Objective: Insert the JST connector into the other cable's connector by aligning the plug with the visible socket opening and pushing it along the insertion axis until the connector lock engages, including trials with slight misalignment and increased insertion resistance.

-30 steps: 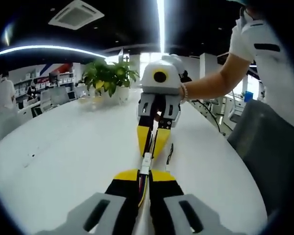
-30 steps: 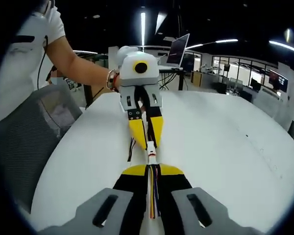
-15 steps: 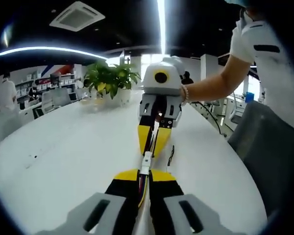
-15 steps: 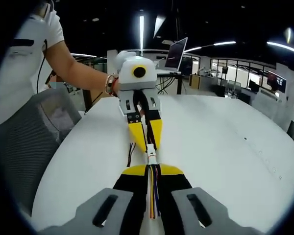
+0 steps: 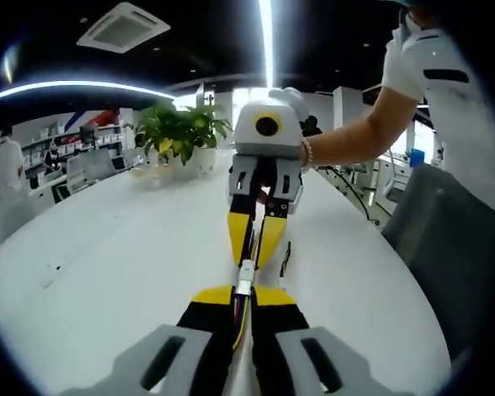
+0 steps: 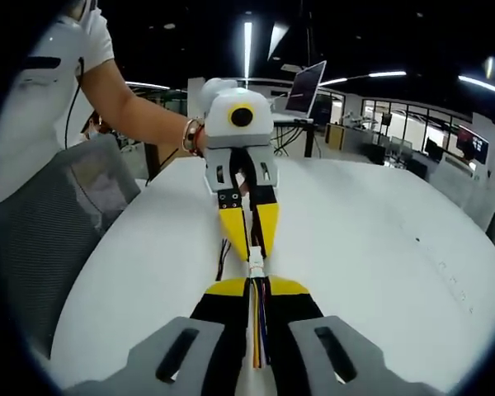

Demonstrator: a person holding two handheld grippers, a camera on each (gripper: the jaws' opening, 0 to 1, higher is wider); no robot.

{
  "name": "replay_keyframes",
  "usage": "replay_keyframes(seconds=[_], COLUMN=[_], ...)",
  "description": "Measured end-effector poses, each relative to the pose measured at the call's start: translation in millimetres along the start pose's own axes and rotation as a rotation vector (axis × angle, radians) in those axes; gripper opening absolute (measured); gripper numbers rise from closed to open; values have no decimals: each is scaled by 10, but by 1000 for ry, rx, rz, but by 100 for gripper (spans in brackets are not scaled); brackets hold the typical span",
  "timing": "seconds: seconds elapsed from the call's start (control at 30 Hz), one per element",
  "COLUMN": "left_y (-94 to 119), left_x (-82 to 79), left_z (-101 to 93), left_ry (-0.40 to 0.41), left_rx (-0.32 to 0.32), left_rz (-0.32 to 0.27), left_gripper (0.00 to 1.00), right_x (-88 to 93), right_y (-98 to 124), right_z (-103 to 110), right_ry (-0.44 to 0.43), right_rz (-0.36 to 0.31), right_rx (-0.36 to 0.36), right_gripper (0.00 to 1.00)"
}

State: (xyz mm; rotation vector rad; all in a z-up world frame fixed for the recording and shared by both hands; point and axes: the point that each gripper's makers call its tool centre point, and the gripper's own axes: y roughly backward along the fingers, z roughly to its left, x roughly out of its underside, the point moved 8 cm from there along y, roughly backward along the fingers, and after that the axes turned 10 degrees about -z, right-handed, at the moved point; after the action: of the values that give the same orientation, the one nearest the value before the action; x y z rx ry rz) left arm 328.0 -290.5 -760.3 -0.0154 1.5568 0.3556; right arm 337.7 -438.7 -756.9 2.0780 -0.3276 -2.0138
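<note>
Left gripper (image 5: 244,299) clamps its cable; right gripper (image 6: 255,290) clamps the other. The white JST connector (image 6: 255,267) sits between them above the bench (image 6: 379,247), seemingly meeting. Pushing straight along the shared axis, without twisting, should engage the lock.

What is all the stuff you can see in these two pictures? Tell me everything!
Table: one, white, big and rounded, under both grippers.
Connectors: two small white ones, meeting end to end between the two grippers' yellow jaw tips.
Wires: one multicoloured bundle, running back between the right gripper's jaws.
Potted plant: one, green leaves, at the far edge of the table.
Laptop: one, open, on a desk behind the table.
Chair: one, grey mesh, beside the table.
Ceiling lights: several bright strips overhead.
Person's arm: bare, white short sleeve, bracelet at the wrist.
Left gripper: black and yellow jaws, closed on its cable.
Right gripper: same colours, closed on its wires.
</note>
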Motion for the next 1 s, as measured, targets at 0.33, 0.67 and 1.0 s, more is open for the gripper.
replay_keyframes(seconds=[0.33,0.67,1.0], left_y=[-35,-103,-198], left_x=[-22,-35,-9], left_z=[-29,-52,63], left_ry=[-12,-20,-31], left_rx=[10,16,11], left_rz=[18,27,36], left_gripper=[0,0,0], right_x=[3,20,88], right_y=[-12,0,46], right_z=[-15,-7,-95], right_ry=[-6,-13,3], right_rz=[4,9,10], right_rx=[1,2,32], right_gripper=[3,3,4])
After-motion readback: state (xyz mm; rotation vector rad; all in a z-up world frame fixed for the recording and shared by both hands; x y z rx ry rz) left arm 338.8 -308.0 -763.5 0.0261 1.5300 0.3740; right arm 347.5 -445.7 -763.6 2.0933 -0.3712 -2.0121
